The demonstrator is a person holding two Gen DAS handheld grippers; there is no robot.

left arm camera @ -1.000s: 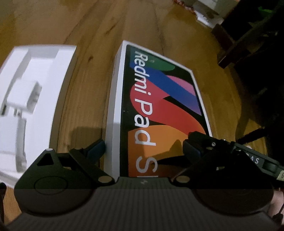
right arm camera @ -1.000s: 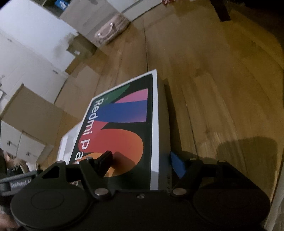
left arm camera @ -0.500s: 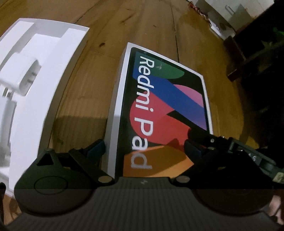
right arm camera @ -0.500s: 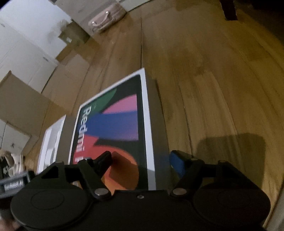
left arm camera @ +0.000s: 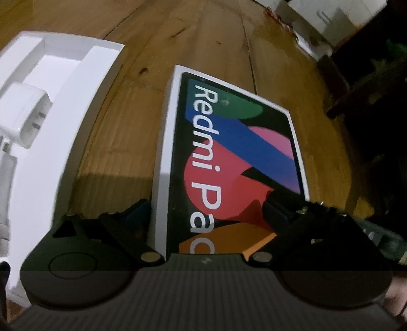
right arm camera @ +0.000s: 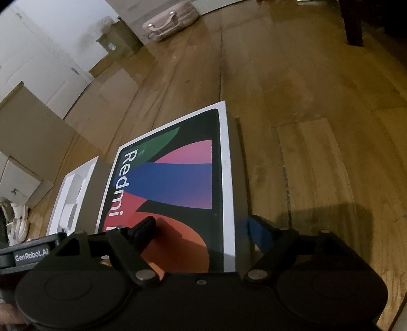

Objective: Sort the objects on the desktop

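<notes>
A Redmi Pad box lid (left arm camera: 229,152) with a colourful print lies face up on the wooden surface, also filling the right wrist view (right arm camera: 178,183). My left gripper (left arm camera: 207,211) straddles its left edge: one finger (left arm camera: 137,211) beside the white side wall, the other above the printed top. Its jaws are closing a little, and no pad visibly presses. My right gripper (right arm camera: 201,228) straddles the right edge the same way, its blue-padded finger (right arm camera: 257,229) outside the wall. A white inner tray (left arm camera: 63,127) with a white charger (left arm camera: 25,119) lies left of the lid.
Flattened cardboard boxes (right arm camera: 33,137) and white cabinet doors stand at the far left. A pink bag (right arm camera: 170,21) lies at the back. Dark furniture (left arm camera: 368,89) rises close to the right of the lid. Bare wood lies beyond the lid and to its right.
My left gripper has sunk a little toward the lid, and the tray now shows closer at the left. The right view has rolled, bringing the tray into sight, and its jaws have widened slightly.
</notes>
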